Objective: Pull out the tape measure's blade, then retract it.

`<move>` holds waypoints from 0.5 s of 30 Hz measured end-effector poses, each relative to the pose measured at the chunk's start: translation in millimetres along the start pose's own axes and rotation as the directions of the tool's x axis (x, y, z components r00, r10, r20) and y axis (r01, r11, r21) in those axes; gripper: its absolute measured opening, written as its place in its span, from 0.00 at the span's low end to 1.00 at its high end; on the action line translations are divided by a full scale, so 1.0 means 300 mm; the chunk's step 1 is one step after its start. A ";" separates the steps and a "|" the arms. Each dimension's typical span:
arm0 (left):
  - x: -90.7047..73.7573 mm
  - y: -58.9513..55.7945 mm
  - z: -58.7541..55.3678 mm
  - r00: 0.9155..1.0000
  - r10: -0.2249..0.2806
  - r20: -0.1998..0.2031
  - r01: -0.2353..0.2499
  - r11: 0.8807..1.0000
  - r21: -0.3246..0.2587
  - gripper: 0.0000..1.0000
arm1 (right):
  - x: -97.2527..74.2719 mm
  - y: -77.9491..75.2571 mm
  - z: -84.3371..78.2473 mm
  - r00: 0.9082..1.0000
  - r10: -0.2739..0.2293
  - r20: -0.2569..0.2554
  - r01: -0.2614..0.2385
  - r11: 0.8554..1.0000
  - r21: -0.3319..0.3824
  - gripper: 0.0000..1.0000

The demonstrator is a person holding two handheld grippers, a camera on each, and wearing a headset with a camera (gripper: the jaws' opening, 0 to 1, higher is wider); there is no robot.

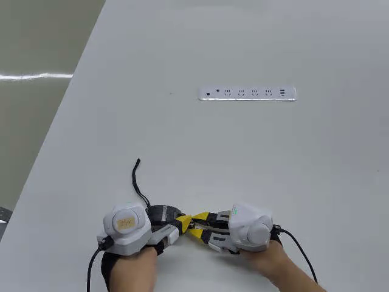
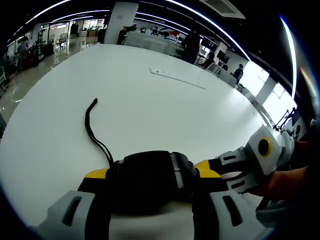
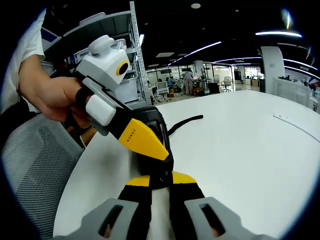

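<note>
**Head view.** White tabletop [image 1: 273,158] across most of frame. Glossy grey-green floor [image 1: 36,73] along left edge, w/ a streak of reflected light. White power strip [image 1: 247,93] lying flat mid-tabletop, well apart from the work. Black tape measure [image 1: 163,213] at near edge, between the two grippers. Black strap [image 1: 137,181] running from it across the surface, away from the person. Case clamped by left gripper [image 1: 172,220], one yellow-tipped jaw each side. Facing it from opp. side, right gripper [image 1: 196,224], jaw tips at the case front w/ a narrow gap between them.

**Left gripper view.** Tabletop running off toward an open-plan hall: ceiling light strips, pillars, desks, bright windows at right. Power strip far off across the surface. Tape measure held crosswise between own jaws, both yellow tips pressed to its sides. Strap curling away to upper left. Right gripper in from the right, up against the case front.

**Right gripper view.** Metal shelving [image 3: 134,55] and mesh chair back [image 3: 35,165] beyond tabletop edge at left; hall w/ ceiling lights behind. Own jaws almost pressed together, pinching a small dark part at the front end of the tape measure. Whether that part is the blade tip: cannot tell. Left gripper at upper left, a hand [image 3: 50,97] wrapped round it, its yellow jaw flat against the case.
</note>
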State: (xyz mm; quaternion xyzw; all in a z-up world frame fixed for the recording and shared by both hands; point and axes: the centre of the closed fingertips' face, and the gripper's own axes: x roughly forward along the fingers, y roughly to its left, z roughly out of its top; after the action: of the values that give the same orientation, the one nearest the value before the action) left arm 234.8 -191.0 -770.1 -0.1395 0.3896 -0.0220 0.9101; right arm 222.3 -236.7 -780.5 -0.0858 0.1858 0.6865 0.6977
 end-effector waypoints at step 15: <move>-0.003 0.000 -0.001 1.000 -0.006 0.019 0.006 1.000 -0.018 0.63 | -0.009 -0.003 -0.004 1.000 -0.005 0.012 0.005 1.000 0.006 0.12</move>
State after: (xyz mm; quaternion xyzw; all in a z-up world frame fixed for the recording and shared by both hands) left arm 234.0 -191.0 -769.5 -0.1493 0.3806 -0.0198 0.9124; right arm 223.1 -239.6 -780.9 -0.0799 0.1836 0.6847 0.7007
